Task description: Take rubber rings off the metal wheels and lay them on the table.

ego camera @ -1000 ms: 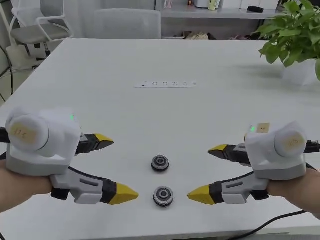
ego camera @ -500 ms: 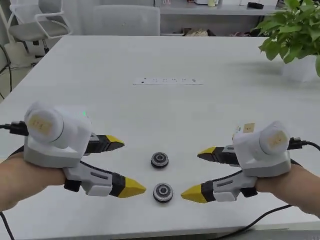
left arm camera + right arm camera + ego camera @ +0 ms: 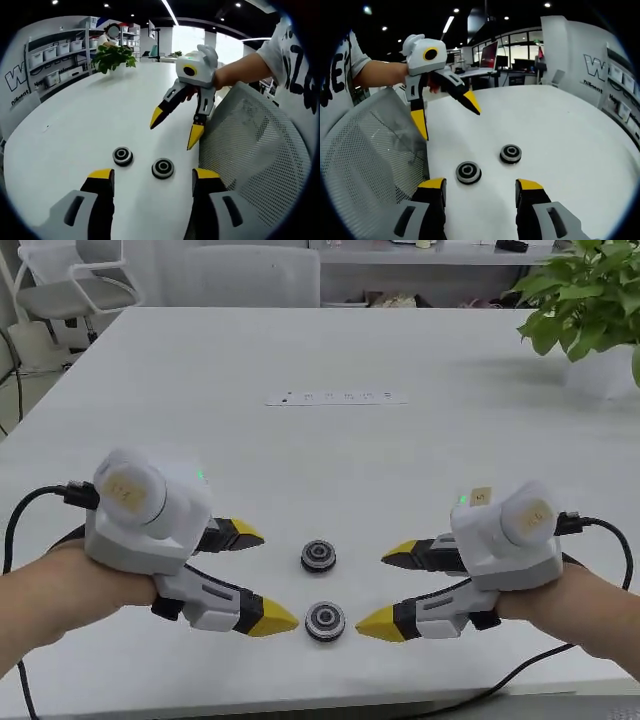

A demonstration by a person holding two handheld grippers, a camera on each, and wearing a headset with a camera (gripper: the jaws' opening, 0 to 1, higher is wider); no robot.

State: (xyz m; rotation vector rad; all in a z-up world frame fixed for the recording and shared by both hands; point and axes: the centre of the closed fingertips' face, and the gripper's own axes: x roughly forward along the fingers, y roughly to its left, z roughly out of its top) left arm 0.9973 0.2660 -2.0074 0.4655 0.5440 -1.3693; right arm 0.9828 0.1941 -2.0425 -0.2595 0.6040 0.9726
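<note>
Two small metal wheels with black rubber rings lie flat on the white table (image 3: 330,470), near its front edge. In the head view the far wheel (image 3: 318,556) sits just behind the near wheel (image 3: 325,621). My left gripper (image 3: 278,578) is open, its yellow tips just left of the wheels. My right gripper (image 3: 371,591) is open and faces it from the right. The left gripper view has its own jaws (image 3: 153,175) spread before both wheels (image 3: 122,156) (image 3: 163,168), with the right gripper (image 3: 171,136) beyond. In the right gripper view its jaws (image 3: 481,183) stand wide before both wheels (image 3: 468,172) (image 3: 510,153), opposite the left gripper (image 3: 451,125).
A white power strip (image 3: 335,398) lies mid-table. A potted plant (image 3: 585,300) stands at the far right corner. Chairs (image 3: 60,280) stand behind the table. A mesh chair back (image 3: 250,150) is beside the table's front edge. Cables trail from both grippers.
Both grippers have moved inward toward the two wheels, narrowing the gap between their tips. The wheels have stayed put; the head camera has tipped slightly.
</note>
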